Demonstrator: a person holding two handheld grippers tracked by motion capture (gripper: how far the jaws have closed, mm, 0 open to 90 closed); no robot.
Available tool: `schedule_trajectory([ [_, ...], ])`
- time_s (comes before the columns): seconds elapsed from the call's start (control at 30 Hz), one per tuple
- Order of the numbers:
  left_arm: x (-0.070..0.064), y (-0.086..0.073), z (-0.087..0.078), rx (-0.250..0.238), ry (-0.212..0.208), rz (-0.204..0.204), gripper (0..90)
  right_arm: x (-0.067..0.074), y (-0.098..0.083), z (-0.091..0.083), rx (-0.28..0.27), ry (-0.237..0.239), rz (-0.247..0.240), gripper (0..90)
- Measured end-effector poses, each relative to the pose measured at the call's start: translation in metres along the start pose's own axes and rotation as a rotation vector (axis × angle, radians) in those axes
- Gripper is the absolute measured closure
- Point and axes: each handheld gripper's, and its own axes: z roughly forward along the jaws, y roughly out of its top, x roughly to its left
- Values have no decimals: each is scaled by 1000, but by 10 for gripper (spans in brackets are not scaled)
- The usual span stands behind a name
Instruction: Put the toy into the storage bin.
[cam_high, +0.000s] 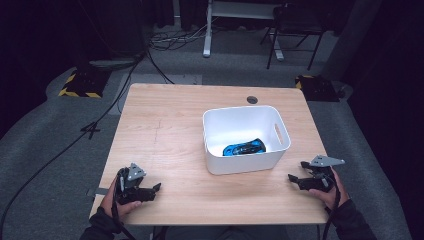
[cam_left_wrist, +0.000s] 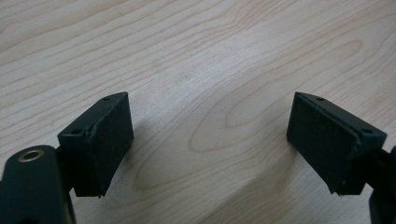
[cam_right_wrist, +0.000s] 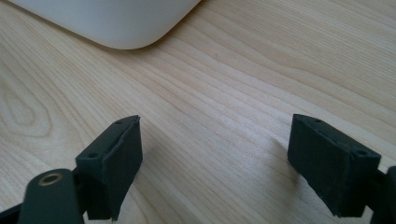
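Counter (cam_high: 165, 145): pale wood-grain top, rectangular, with a small round dark hole near the far edge.
Bin (cam_high: 280, 155): white plastic tub, smooth walls, rounded corners, a slot handle cut in its right side; it stands right of centre on the counter.
Toy car (cam_high: 244, 147): glossy blue with dark windows, low and sleek, lying on the floor of the bin against the near wall.
Left gripper (cam_high: 155, 188): in the person's left hand, at the near left corner of the counter, well apart from the bin; jaws point toward the middle.
Left gripper, close up (cam_left_wrist: 208, 140): two matte black wedge-shaped pads stand apart, bare wood grain between them, nothing held.
Right gripper (cam_high: 294, 175): in the person's right hand, at the near right edge, near the bin's front corner; grey three-cornered plate on top.
Right gripper, close up (cam_right_wrist: 215, 154): jaws spread wide, flat rubbery black pads, bare wood between them, nothing gripped; the bin's curved white corner (cam_right_wrist: 121, 23) sits just ahead.
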Motion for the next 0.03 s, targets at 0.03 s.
schedule_trajectory([
  [0.03,0,0,0,0,0,0,148,0,0,0,0,0,0,179],
])
